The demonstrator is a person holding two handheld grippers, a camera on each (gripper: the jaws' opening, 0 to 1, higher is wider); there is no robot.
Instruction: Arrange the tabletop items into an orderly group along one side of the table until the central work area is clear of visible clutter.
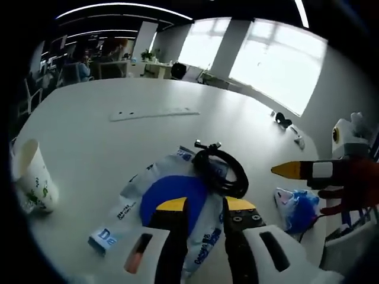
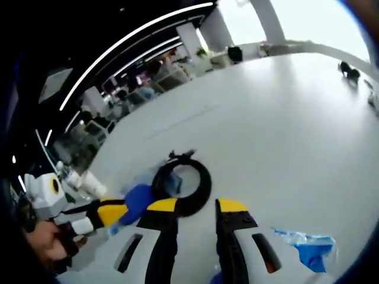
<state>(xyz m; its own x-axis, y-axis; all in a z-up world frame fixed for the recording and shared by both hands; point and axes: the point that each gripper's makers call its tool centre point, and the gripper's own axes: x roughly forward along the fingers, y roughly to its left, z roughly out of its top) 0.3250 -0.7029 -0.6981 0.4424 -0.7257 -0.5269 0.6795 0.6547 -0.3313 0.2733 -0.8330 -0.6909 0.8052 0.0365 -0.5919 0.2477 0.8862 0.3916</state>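
Left gripper (image 1: 204,205) hangs over the white table (image 1: 106,139); jaws slightly apart, nothing between them; tips sit above the blue-and-white plastic pouch (image 1: 172,204); black coiled cable (image 1: 220,168) lies on the pouch's far end, touching it; paper cup (image 1: 32,176) stands upright near the table edge, well apart from the pouch; crumpled blue wrapper (image 1: 298,204) lies near the opposite edge, beside the pouch; small black item (image 1: 283,120) far across the table. Right gripper (image 2: 196,205) also has jaws apart and empty, tips just short of the cable (image 2: 188,180); wrapper (image 2: 311,245) beside my right jaw.
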